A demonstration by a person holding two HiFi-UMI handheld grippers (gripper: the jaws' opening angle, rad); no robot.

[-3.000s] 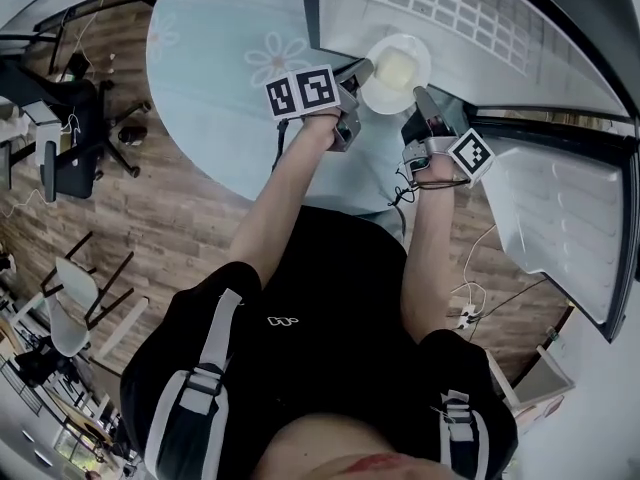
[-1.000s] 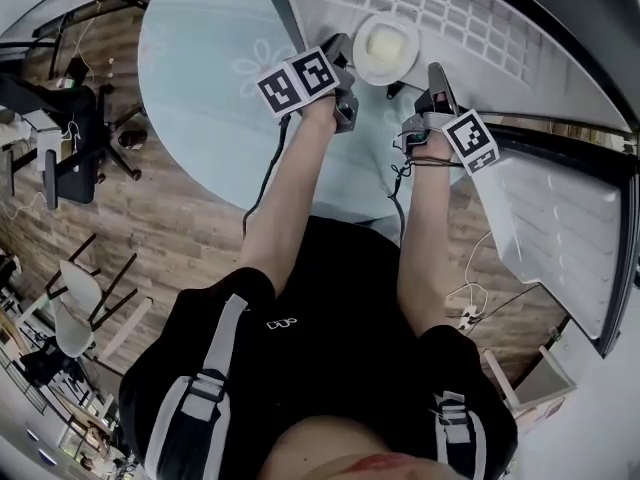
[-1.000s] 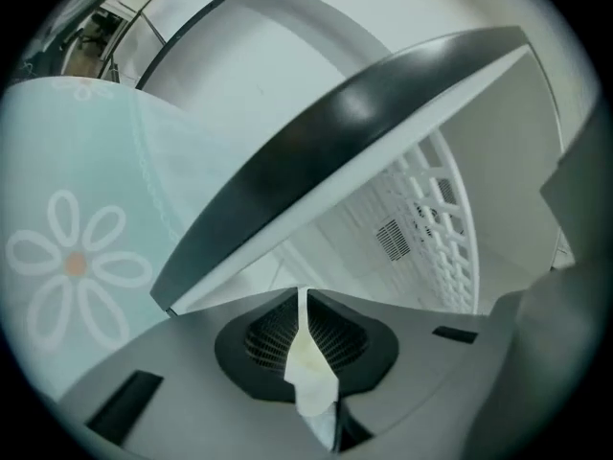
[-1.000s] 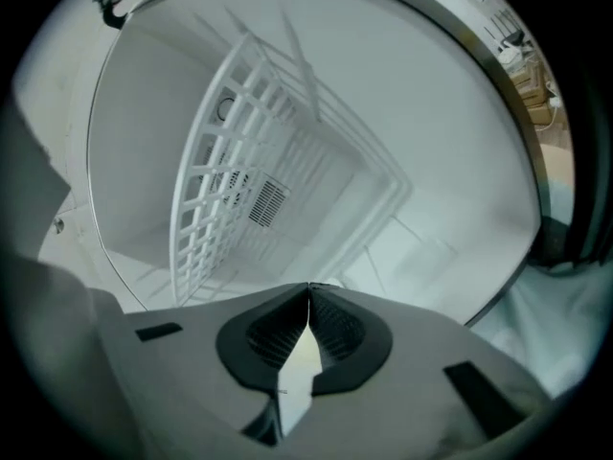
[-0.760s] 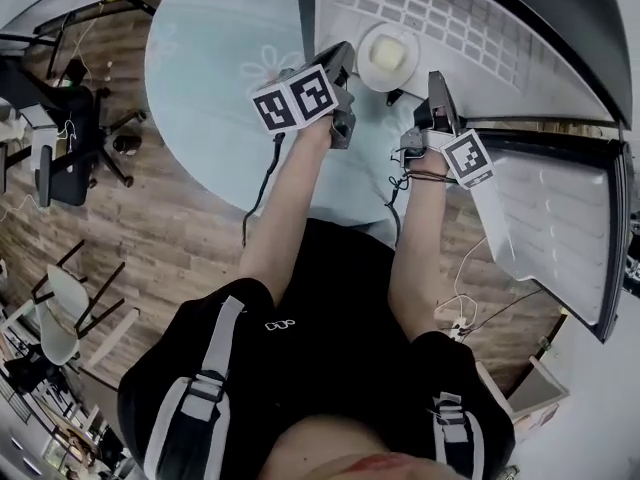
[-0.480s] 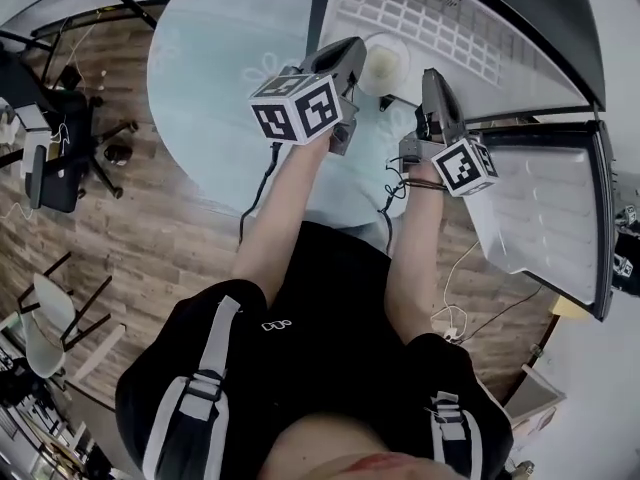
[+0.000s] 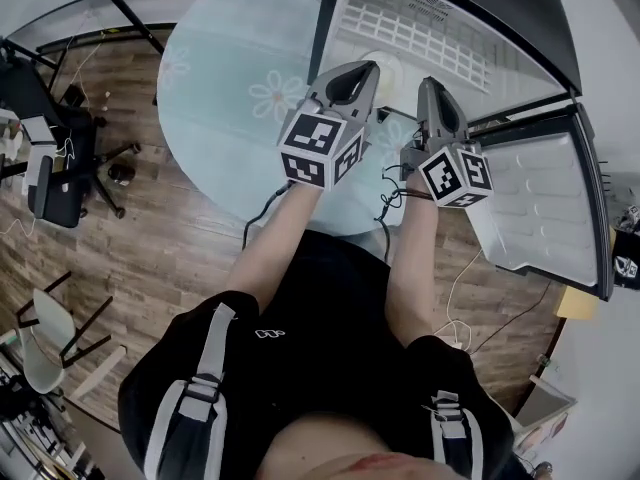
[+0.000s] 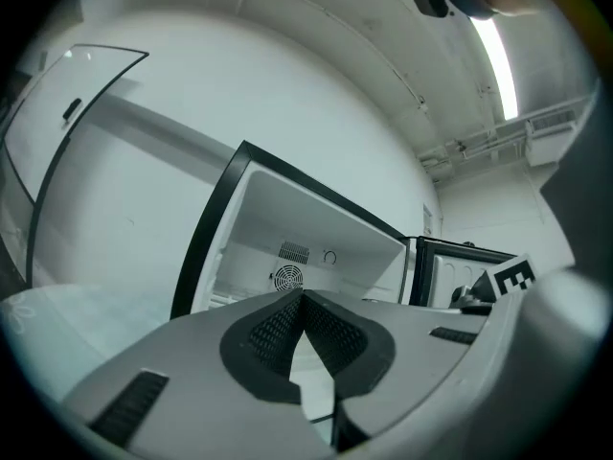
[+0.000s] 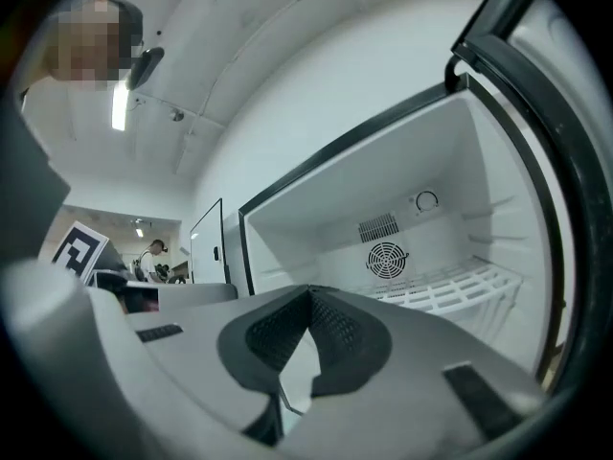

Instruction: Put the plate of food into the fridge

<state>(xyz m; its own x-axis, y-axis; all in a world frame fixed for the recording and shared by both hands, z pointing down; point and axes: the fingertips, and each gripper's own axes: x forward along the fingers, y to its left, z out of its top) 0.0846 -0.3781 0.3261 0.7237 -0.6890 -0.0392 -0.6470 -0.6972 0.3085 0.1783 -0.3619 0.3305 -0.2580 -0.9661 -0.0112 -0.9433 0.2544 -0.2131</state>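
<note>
Left claw (image 7: 366, 70) rose; plate (image 7: 392, 64) just beyond.

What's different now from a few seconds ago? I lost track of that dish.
The plate of food, carried between both grippers three seconds ago, now sits on the fridge's wire shelf, mostly hidden behind the grippers. The left gripper and right gripper let go of it, then pulled back toward the person and rose. Their jaws are now shut on nothing. The fridge door stayed open.
</note>
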